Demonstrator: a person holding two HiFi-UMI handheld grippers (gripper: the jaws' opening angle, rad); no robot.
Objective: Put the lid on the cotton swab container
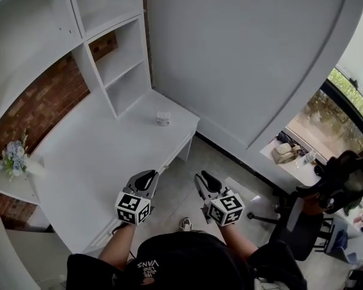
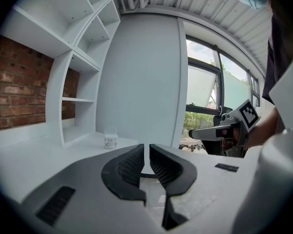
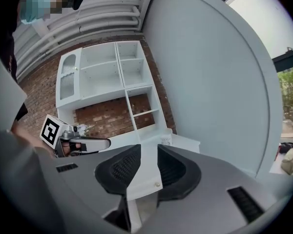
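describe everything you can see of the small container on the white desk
The container is small and looks like clear plastic, whitish in its lower part. It stands upright on the white desk, near its far corner, beside the shelf unit. Only the desk touches it. It is too small to tell if a lid is on.
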